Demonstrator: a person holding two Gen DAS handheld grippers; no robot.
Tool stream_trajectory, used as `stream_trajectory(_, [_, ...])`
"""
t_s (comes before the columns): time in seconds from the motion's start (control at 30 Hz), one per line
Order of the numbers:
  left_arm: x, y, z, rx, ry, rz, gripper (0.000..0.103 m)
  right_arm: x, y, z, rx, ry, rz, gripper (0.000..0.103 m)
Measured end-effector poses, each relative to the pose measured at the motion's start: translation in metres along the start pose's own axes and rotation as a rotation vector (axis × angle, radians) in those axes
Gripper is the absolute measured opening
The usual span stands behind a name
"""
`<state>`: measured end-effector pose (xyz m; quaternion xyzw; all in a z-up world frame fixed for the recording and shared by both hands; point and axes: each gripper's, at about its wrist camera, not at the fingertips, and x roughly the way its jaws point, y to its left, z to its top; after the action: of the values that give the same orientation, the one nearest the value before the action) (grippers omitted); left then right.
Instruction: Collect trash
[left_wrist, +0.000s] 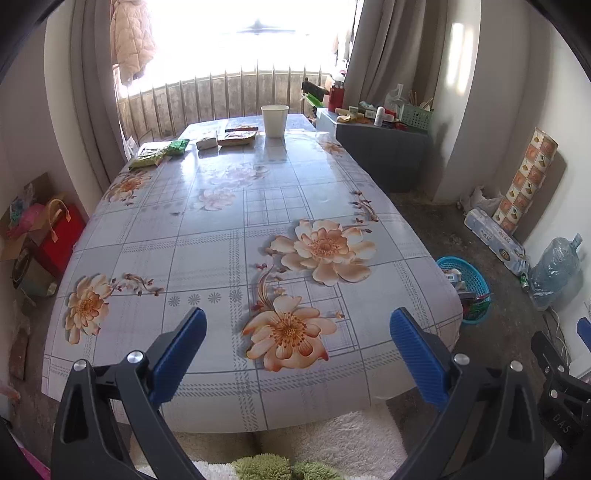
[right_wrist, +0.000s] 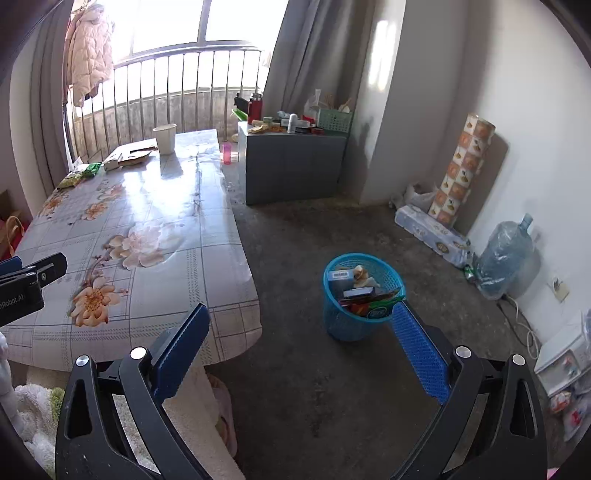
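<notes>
Trash lies in a row at the far end of the glossy, flower-printed vinyl surface: a yellow-green crinkled snack packet, a small green wrapper, a white crumpled wad and a flat tan packet, beside a white paper cup. The round blue plastic mesh basket stands on the rough concrete floor, already holding wrappers and boxes whose print is too small to read. Left tool and right tool, each with ribbed blue pads, are spread wide and grip nothing.

The cup stands at the table's far end, with packets to its left. The basket sits on the floor, right of the table.
</notes>
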<state>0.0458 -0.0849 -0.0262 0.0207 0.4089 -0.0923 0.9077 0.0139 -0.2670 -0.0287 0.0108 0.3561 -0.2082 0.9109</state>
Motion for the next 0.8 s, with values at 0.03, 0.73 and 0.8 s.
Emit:
stream_trajectory(0.03, [0.005, -0.002, 0.000, -0.001, 0.024, 0.002, 0.098, 0.003, 0.000, -0.001, 0.000, 0.015, -0.001, 0.095])
stream_trajectory(0.73, [0.022, -0.007, 0.003, 0.066, 0.101, 0.042, 0.098, 0.019, 0.005, 0.006, 0.002, 0.162, 0.104, 0.095])
stream_trajectory(0.8, [0.024, -0.003, 0.008, 0.059, 0.108, 0.043, 0.097, 0.019, 0.010, 0.011, -0.007, 0.166, 0.107, 0.095])
